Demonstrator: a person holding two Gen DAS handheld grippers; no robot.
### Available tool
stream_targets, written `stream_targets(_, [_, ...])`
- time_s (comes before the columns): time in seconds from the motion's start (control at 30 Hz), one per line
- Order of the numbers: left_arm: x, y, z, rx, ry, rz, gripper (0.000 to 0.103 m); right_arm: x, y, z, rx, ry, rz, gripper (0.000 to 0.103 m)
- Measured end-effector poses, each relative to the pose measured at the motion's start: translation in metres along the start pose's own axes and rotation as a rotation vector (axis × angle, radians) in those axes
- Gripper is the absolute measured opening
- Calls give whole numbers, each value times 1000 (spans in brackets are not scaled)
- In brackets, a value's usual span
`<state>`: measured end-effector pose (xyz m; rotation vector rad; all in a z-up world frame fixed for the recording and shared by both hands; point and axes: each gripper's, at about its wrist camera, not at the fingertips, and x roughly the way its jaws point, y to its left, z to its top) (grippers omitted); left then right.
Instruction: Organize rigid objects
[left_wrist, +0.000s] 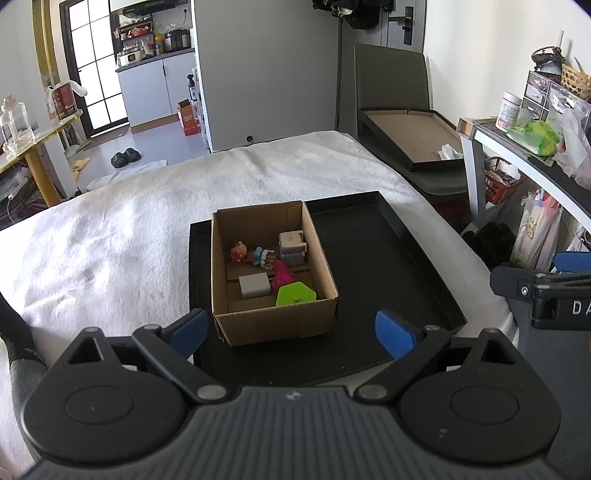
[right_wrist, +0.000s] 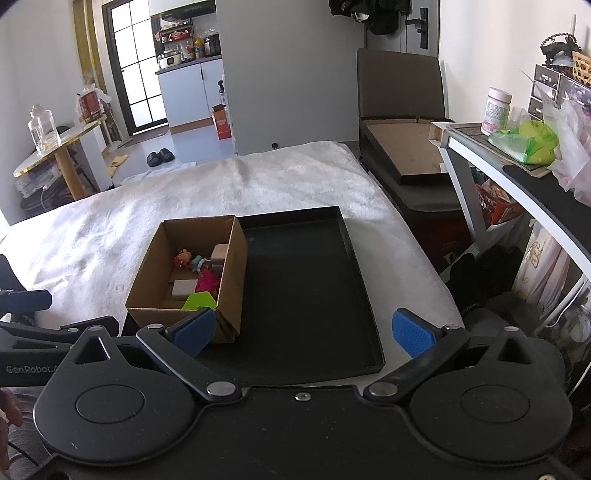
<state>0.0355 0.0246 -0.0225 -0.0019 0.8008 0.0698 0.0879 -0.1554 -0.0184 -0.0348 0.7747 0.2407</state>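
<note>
An open cardboard box (left_wrist: 325, 273) (right_wrist: 236, 258) stands on the left part of a black tray (left_wrist: 369, 251) (right_wrist: 306, 288) on a white bed. Inside lie a lime-green piece (left_wrist: 295, 294) (right_wrist: 199, 301), a grey block (left_wrist: 254, 285) (right_wrist: 183, 287), a pink toy (left_wrist: 282, 272) (right_wrist: 207, 282), a small orange figure (left_wrist: 238, 252) (right_wrist: 182, 258) and stacked grey-brown blocks (left_wrist: 291, 245) (right_wrist: 220, 254). My left gripper (left_wrist: 291, 334) hovers open just in front of the box, holding nothing. My right gripper (right_wrist: 303, 332) is open over the tray's near edge, its left finger beside the box's near corner.
The white fluffy bed cover (left_wrist: 147, 221) (right_wrist: 277, 184) stretches behind and left of the tray. A dark chair with a flat brown tray (left_wrist: 410, 136) (right_wrist: 406, 147) stands at the back right. A cluttered desk (left_wrist: 535, 155) (right_wrist: 517, 162) runs along the right. The right gripper's body (left_wrist: 546, 291) shows at the left view's right edge.
</note>
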Motion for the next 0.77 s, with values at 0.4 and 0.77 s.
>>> stream_targets(0.4, [4, 1, -3, 4, 10, -8, 97, 2, 3, -1, -6, 18, -7, 103])
stream_targets(0.77, [5, 2, -5, -2, 13, -9, 97, 5, 4, -3, -18, 33, -6, 103])
